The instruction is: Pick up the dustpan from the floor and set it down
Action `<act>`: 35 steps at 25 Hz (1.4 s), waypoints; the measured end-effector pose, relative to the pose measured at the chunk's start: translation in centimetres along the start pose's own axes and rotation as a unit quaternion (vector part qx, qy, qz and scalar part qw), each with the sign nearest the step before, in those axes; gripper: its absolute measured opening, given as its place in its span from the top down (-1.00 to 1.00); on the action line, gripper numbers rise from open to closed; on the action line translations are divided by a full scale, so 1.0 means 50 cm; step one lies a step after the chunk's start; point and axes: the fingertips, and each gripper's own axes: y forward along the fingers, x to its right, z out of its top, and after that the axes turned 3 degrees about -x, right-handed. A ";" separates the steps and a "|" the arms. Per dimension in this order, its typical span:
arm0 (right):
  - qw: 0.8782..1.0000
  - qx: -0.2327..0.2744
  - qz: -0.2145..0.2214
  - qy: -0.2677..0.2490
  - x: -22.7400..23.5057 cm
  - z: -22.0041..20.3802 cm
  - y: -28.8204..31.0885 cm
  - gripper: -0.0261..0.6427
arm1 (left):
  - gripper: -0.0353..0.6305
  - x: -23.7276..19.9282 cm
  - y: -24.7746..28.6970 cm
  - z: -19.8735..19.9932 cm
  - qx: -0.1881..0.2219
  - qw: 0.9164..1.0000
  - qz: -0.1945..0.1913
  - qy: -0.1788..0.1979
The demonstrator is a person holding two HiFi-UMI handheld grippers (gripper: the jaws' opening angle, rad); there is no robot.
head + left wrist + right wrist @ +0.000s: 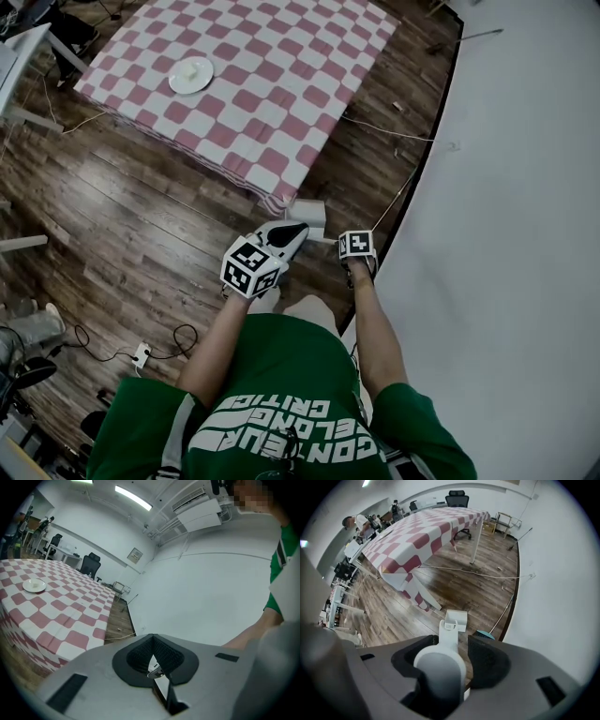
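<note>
Brown wood floor point(141, 206) lies under the checked table point(281, 103). Near the table's corner, the left tool point(157, 665) is shut and waits off to the side. The white dustpan point(456, 620) stands on the floor by that corner. The right tool point(452, 644) points down, jaws wide around the handle point(446, 656), not squeezing it.

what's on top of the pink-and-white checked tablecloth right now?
A round white plate sits on the pink-and-white checked tablecloth; anything on the plate is too small to tell. The cloth hides the tabletop itself.
</note>
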 end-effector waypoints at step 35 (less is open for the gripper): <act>0.999 -0.011 -0.035 -0.026 0.029 -0.030 0.007 0.60 | 0.88 0.006 -0.017 -0.031 -0.028 0.999 0.017 0.017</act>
